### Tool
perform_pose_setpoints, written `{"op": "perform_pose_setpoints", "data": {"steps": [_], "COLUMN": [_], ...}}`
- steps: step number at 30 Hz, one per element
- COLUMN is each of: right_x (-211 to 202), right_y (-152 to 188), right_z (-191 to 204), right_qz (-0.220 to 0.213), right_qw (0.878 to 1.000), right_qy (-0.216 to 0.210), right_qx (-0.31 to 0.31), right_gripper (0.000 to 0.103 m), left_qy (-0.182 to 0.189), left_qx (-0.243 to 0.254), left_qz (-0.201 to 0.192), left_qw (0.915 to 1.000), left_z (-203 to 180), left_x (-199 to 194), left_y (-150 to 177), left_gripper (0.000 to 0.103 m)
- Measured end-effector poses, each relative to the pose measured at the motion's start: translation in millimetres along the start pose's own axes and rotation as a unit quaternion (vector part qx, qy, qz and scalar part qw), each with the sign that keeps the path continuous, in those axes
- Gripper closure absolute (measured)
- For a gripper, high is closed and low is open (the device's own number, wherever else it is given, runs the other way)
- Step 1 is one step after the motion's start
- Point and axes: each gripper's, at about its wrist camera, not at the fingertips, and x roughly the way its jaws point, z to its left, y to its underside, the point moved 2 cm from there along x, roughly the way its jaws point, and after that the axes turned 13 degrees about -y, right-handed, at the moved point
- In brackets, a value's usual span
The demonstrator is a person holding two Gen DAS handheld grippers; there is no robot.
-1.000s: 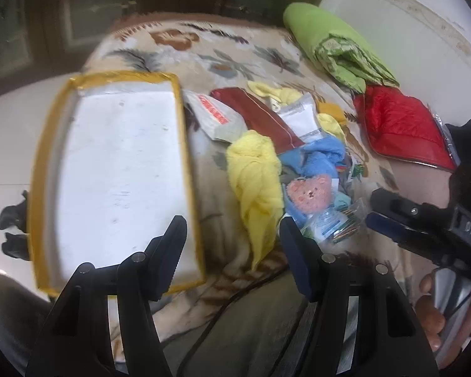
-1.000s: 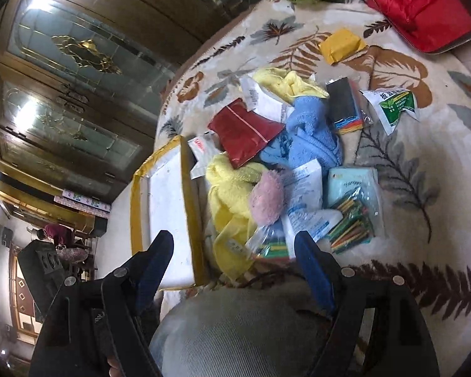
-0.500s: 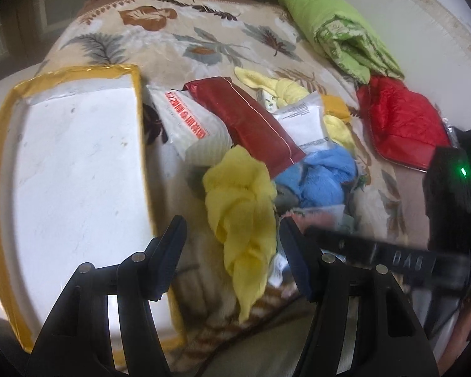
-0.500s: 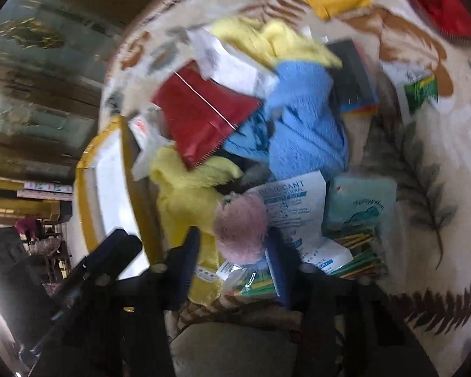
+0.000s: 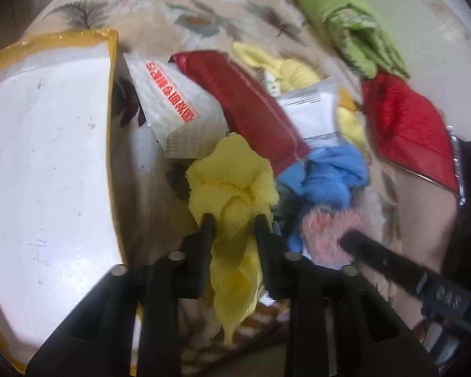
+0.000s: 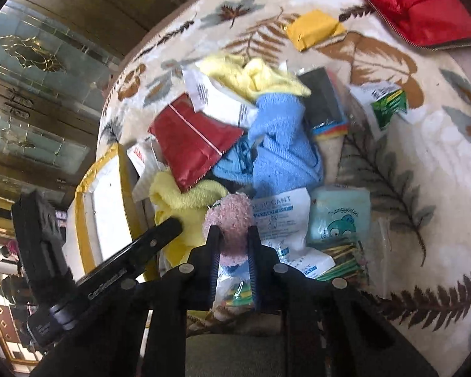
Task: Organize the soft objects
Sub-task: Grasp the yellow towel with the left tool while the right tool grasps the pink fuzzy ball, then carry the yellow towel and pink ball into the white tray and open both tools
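Left wrist view: left claw (image 5: 234, 224) has just closed, pinching yellow cloth (image 5: 232, 182) between its fingers.

A leaf-patterned blanket (image 6: 392, 163) is covering the bed, a dark wooden cabinet (image 6: 88, 6) with ornate glass doors (image 6: 31, 62) is standing beyond its far edge and catching bright light, and a pale wall (image 5: 430, 15) is running along its right edge
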Motion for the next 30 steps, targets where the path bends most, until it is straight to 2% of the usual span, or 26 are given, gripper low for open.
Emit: {"op": "perform_pose_setpoints", "data": {"steps": [4, 6, 8, 9, 11, 12, 13, 15, 21, 22, 26, 30], "right_x": [-5.4, -2.1, -2.6, -4.5, -6.1, -7.4, -8.1, -7.9, -5.2, -4.5, -3.5, -5.6], "right_y": [0.5, -0.2, -0.1, 2.0, 3.2, 3.3, 5.2, 5.5, 4.5, 4.0, 5.1, 5.4], "right_z": [19.8, 26.4, 31.2, 33.3, 34.3, 34.0, 32.9, 31.2, 30.1, 29.0, 25.7, 26.9], "right_qz": [-0.034, -0.044, -0.047, -0.050, -0.056, -0.059, -0.061, -0.060, -0.054, -0.053, -0.051, -0.053], "right_qw": [0.999, 0.999, 0.999, 0.998, 0.998, 0.998, 0.998, 0.998, 0.998, 0.998, 0.998, 0.998], "right_qy": [0.012, 0.015, 0.013, 0.013, 0.013, 0.011, 0.011, 0.011, 0.019, 0.019, 0.011, 0.000], "right_qx": [-0.019, -0.020, -0.023, -0.026, -0.028, -0.028, -0.028, -0.025, -0.028, -0.026, -0.021, -0.027], "right_gripper": [0.088, 0.088, 0.088, 0.088, 0.088, 0.088, 0.088, 0.088, 0.088, 0.088, 0.088, 0.088], "left_qy": [0.028, 0.021, 0.026, 0.022, -0.008, -0.031, -0.037, -0.014, -0.035, -0.025, -0.005, 0.057], "left_qx": [-0.004, -0.008, -0.019, -0.030, -0.046, -0.052, -0.053, -0.038, -0.003, -0.010, -0.025, -0.045], "left_qz": [-0.014, -0.030, -0.026, -0.015, 0.012, 0.027, 0.033, 0.039, 0.075, 0.070, 0.034, -0.014], "left_qw": [0.9995, 0.9993, 0.9992, 0.9992, 0.9988, 0.9978, 0.9973, 0.9984, 0.9966, 0.9972, 0.9991, 0.9973], "left_z": [10.3, 14.1, 15.6, 17.7, 15.9, 13.9, 12.3, 1.5, -20.0, -19.3, -4.0, 29.7], "left_x": [-21.2, -28.6, -27.3, -23.2, -13.0, -5.9, -1.1, 7.8, 35.4, 35.0, 15.4, -33.7], "left_y": [6.1, 6.3, 3.7, 2.2, -0.1, -2.0, -2.0, -2.8, -11.5, -12.3, -10.9, -6.9], "left_gripper": [0.097, 0.097, 0.097, 0.091, 0.063, 0.044, 0.044, 0.043, 0.041, 0.056, 0.059, 0.059]}}
